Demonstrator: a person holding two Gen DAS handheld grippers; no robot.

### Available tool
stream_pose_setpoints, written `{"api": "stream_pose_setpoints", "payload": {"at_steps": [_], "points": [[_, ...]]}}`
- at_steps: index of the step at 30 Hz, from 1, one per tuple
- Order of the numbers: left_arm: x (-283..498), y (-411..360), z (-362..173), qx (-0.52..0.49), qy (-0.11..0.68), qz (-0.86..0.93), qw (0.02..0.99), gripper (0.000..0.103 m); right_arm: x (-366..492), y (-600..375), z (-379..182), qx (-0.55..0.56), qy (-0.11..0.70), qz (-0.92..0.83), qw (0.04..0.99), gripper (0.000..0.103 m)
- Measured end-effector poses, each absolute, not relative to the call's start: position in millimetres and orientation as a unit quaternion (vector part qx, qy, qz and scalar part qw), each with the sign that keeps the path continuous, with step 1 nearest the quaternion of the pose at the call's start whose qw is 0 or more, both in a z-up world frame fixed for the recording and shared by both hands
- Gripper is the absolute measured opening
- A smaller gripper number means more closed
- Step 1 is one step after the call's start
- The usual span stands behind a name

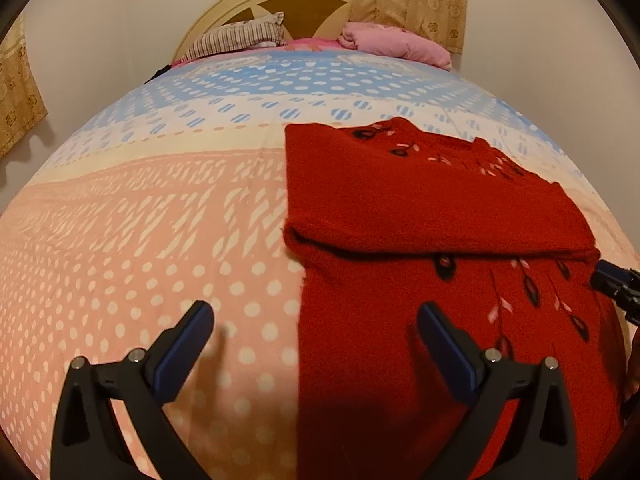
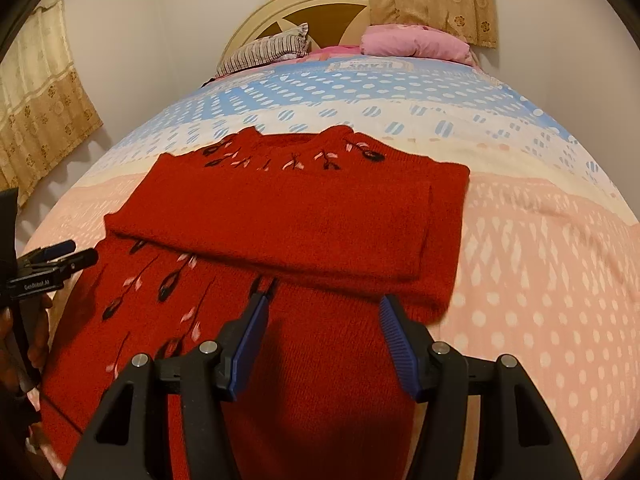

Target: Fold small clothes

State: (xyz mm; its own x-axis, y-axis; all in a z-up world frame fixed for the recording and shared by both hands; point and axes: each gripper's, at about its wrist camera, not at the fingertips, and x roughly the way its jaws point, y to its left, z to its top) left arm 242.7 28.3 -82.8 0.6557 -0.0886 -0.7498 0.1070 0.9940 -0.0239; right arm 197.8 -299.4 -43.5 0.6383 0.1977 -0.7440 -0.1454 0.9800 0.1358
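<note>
Patterned bedspread [image 1: 140, 240], red sweater [image 2: 288, 216] sleeves folded, left gripper [image 1: 316, 320] and right gripper [image 2: 322, 312] released.

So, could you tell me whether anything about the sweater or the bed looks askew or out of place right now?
Nothing stands out. The red sweater lies flat on the bedspread with its sleeves folded across the chest, edges fairly even. Both the left hand-held gripper and the right hand-held gripper are open, holding nothing. The pillows sit by the headboard.

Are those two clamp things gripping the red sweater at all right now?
No. The left tool and the right tool are both open above the red sweater, with nothing pinched between their fingers.
</note>
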Motion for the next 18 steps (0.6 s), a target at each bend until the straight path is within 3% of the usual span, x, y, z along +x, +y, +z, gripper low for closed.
{"api": "stream_pose_setpoints", "payload": {"at_steps": [18], "points": [[160.6, 25.4, -89.7, -0.001, 0.424, -0.078, 0.902, 0.103, 105.3, -279.7, -45.6, 0.029, 0.409, 0.109, 0.906, 0.059]]}}
